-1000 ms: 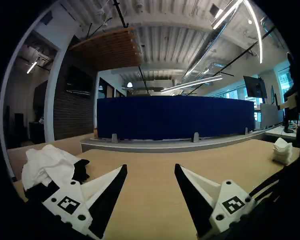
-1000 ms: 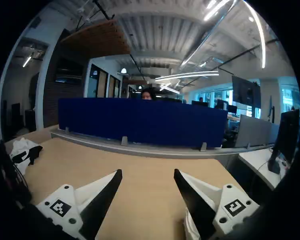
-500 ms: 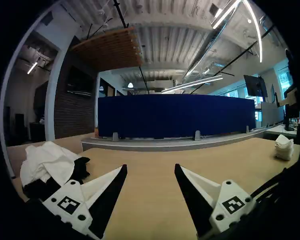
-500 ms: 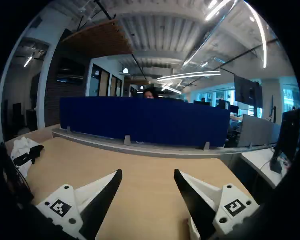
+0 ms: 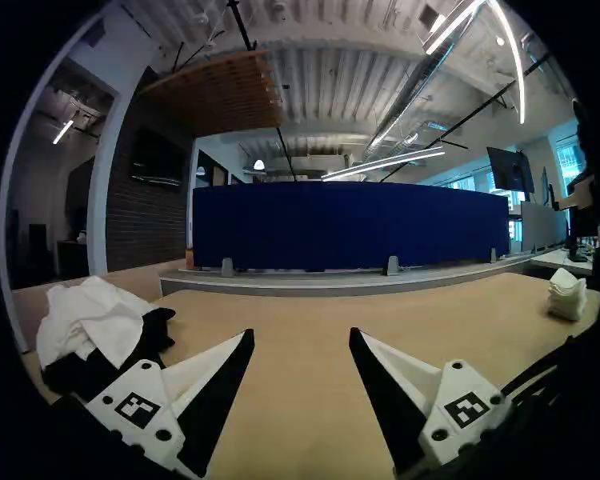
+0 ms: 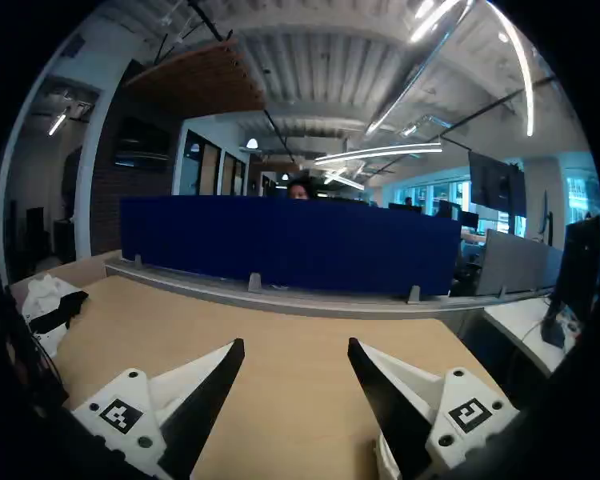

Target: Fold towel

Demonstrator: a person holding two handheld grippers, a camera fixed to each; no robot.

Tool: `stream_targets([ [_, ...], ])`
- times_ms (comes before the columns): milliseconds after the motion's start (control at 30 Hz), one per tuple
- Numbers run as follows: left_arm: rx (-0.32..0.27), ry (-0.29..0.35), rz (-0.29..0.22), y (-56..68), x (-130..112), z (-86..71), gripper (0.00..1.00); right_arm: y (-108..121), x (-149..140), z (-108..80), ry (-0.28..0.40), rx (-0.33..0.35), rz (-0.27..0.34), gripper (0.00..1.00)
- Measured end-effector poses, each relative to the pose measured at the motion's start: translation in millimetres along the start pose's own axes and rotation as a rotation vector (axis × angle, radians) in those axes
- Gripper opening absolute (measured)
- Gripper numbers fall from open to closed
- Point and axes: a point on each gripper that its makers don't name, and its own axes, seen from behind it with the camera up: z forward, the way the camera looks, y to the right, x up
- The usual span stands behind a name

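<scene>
Left hand-held gripper [image 5: 300, 333] is pointing across the light wooden desk [image 5: 300, 308], its fingers spread apart and gripping nothing. Right hand-held gripper [image 6: 294, 342] is likewise standing apart and empty. Crumpled white cloth towel [image 5: 88, 314] is lying at the desk's left end, touching a black cloth [image 5: 154, 332]. Small stack of folded white cloths [image 5: 566, 293] is sitting near the right edge. Dark blue fabric partition [image 5: 340, 228] is standing along the far side.

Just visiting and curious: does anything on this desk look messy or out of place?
Yes: a crumpled white towel lies heaped with a black cloth near the light wooden table's left edge, not folded.
</scene>
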Motion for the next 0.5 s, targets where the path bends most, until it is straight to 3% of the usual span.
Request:
stream_targets([
  [267,0.003,-0.001,0.0,-1.5,0.1,-0.9,0.87,7.1,1.2,1.3,0.014,-0.003,0.003,1.0],
  [500,0.003,-0.002,0.001,-0.8,0.6,-1.4,0.88,26.1,8.4,-5.6,0.05,-0.034,0.009,1.0],
])
